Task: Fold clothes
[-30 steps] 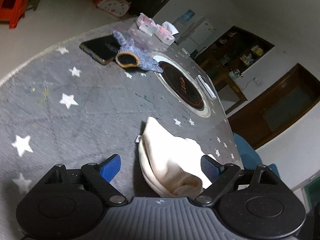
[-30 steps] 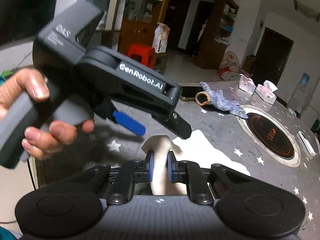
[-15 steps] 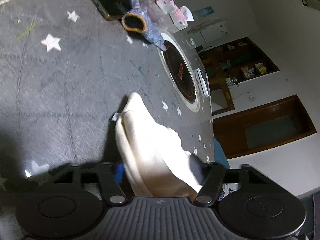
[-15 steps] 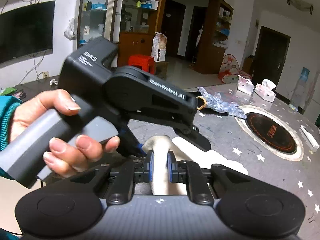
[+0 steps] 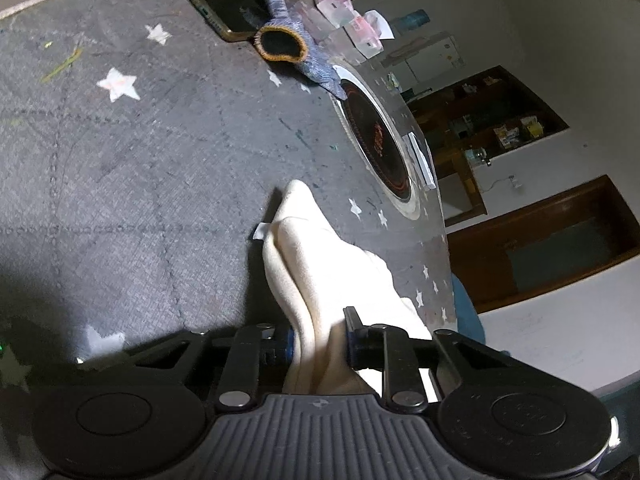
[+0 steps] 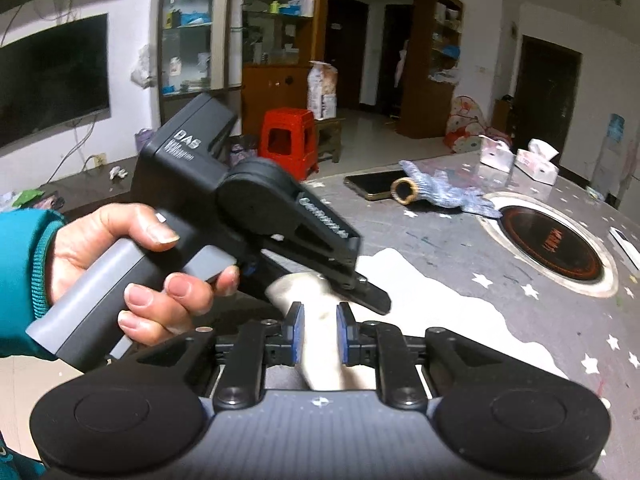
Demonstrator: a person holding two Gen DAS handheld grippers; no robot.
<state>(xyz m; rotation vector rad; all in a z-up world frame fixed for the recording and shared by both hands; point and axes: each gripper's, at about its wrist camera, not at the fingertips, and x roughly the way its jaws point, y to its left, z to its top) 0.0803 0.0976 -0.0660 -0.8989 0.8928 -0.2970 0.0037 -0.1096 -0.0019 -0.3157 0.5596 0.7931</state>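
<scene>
Handover step judged underway: cream garment [image 5: 320,280] bunched between L gripper [image 5: 320,344] jaws, just closed onto it, and pinched by R gripper [image 6: 320,334]; fold-over needed next w/ both grips kept.

The left black plastic two-finger gripper [image 5: 320,344] has blue pads, ribbed grey housing, two round black discs and silver pivot screws. The right black two-finger gripper [image 6: 320,334] looks the same, with blue pads [image 6: 298,334]. From the right wrist view, the left unit's boxy top reads "DAS", with smaller blurred lettering; its handle is grey. The person's hand [image 6: 132,272] wears a teal knit-cuffed sleeve [image 6: 24,276].
</scene>
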